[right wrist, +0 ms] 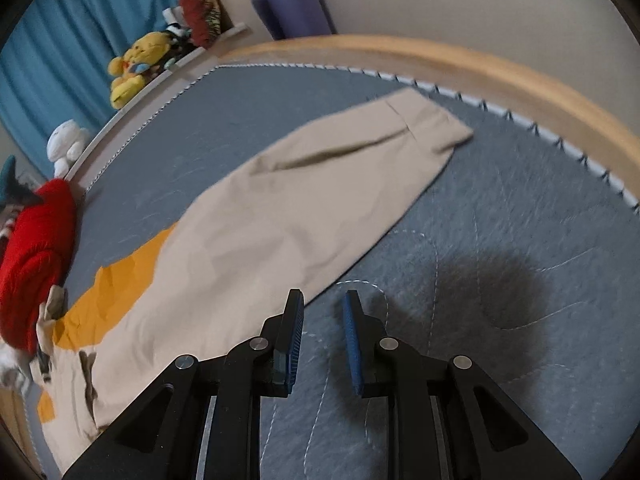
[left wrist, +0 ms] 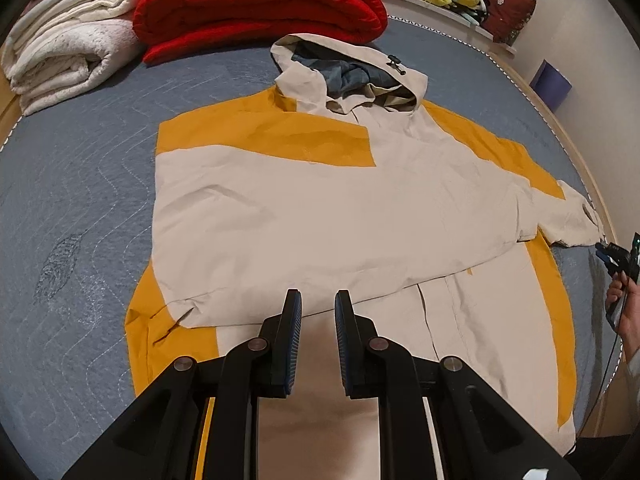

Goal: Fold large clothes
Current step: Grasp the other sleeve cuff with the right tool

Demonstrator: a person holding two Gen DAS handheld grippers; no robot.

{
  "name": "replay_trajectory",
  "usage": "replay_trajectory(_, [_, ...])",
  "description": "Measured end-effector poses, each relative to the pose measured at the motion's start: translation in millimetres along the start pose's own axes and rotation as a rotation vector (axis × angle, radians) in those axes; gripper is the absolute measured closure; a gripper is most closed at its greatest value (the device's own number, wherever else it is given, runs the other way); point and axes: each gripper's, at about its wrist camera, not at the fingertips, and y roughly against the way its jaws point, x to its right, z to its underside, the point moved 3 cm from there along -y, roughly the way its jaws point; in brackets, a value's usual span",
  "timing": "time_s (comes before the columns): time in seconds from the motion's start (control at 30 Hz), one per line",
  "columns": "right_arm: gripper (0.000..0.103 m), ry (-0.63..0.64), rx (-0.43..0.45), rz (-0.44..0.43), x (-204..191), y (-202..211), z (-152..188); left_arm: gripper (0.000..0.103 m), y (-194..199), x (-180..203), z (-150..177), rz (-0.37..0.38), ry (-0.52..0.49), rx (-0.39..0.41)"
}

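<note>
A: Beige and mustard shell fabric is lying right under the left gripper (left wrist: 317,300), whose jaws are standing slightly apart with nothing between them. Why is it hovering there?

B: It is hanging over the jacket (left wrist: 340,208) near the hem, where one sleeve (left wrist: 280,216) is already lying folded across the chest. I judge it is waiting for the second fold.

A: And the right gripper (right wrist: 323,300)?

B: Its jaws are also showing a narrow gap and holding nothing. Its pads are pointing at bare grey quilted mattress (right wrist: 500,208), just beside the edge of the other sleeve (right wrist: 288,216), which is stretching away ahead and to the left of it.

A: So that sleeve is the next target?

B: Probably; it is lying spread out flat towards the bed rim, so it needs bringing in over the body. The cuff (right wrist: 432,124) is sitting further ahead, near the wooden bed frame (right wrist: 520,76).

A: Anything beyond?

B: Far ahead of the left gripper, the hood (left wrist: 348,72) is resting open just before a folded red blanket (left wrist: 256,4) and a white blanket (left wrist: 68,40); they look parked aside to keep the working area free.
</note>
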Motion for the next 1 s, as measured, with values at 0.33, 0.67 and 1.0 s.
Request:
replay_trajectory(0.33, [0.079,-0.183,-0.017,-0.057,29.8,-45.1,-15.4,0.088,-11.3,-6.5,0.0,-0.03,-0.031,-0.019])
replay_trajectory(0.67, [0.079,-0.296,0.044,-0.067,44.5,-64.2,-42.4,0.088,-6.8,-20.2,-6.8,-0.029,0.015,-0.003])
replay_trajectory(1.0, [0.097,-0.223,0.098,0.055,19.9,-52.5,-74.6,0.088,6.0,-27.9,-12.3,-0.015,0.04,0.024])
